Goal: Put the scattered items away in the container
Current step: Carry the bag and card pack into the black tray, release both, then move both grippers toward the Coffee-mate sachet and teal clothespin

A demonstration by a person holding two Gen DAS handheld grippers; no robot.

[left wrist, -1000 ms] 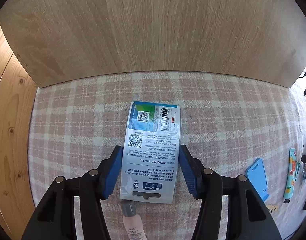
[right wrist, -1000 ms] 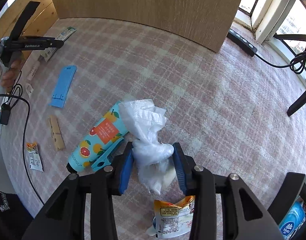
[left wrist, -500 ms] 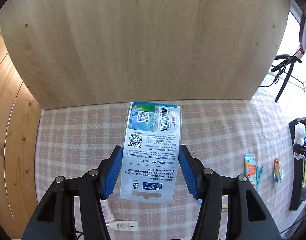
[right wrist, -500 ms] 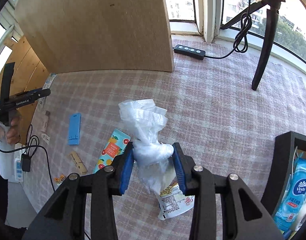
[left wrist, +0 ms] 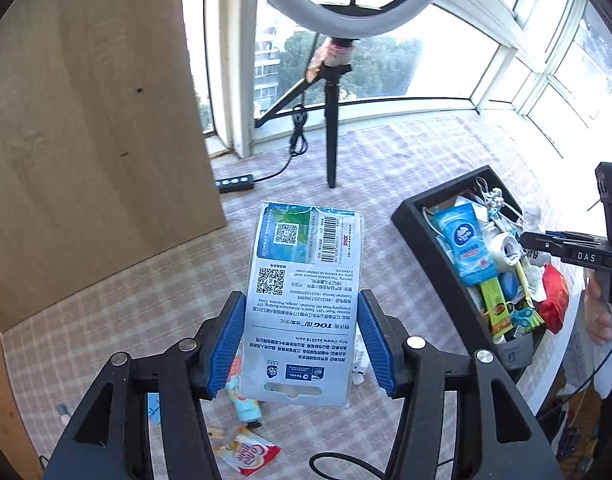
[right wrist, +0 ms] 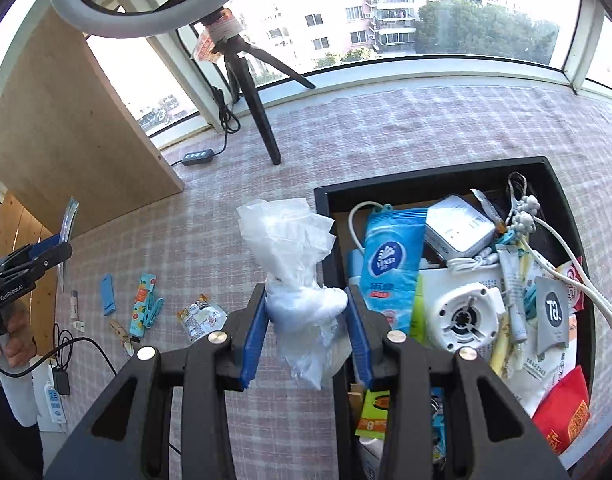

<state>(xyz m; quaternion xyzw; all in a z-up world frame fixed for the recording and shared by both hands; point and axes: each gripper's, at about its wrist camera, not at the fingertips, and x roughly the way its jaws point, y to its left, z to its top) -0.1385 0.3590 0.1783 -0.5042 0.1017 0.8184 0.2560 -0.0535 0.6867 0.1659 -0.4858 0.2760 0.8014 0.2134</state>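
Your left tongs (left wrist: pixel 301 340) are clamped on a flat printed packet (left wrist: pixel 306 292), the blue pads (left wrist: pixel 225 344) pressing its two long edges, with the barcode end sticking out ahead of the tips. The packet hangs clear above the checked cloth of the bench (left wrist: pixel 346 160). Off to the right of these tongs sits the black container (left wrist: pixel 422 232), already crowded with a blue tissue pack (left wrist: pixel 464 244), a roll of tape (left wrist: pixel 506 248) and a red pouch (left wrist: pixel 554 300). Below and behind the left tongs, a fruit-print tube (left wrist: pixel 245 400) and a snack sachet (left wrist: pixel 245 450) lie on the cloth.

Your right tongs (right wrist: pixel 306 328) are closed on a crumpled clear plastic bag (right wrist: pixel 293 248), pinched at its knotted waist so that the loose top billows forward past the tips and the tail hangs down between the fingers. The bag is held up just left of the container's near left wall (right wrist: pixel 326 216), not over the inside. To the right of these tongs the container holds a white fan-like device (right wrist: pixel 462 316) and a white adapter box (right wrist: pixel 458 228). Well to the left of the right tongs, a blue stand (right wrist: pixel 107 294), a wooden clothespin (right wrist: pixel 121 334) and a small food packet (right wrist: pixel 199 318) lie scattered on the bench.
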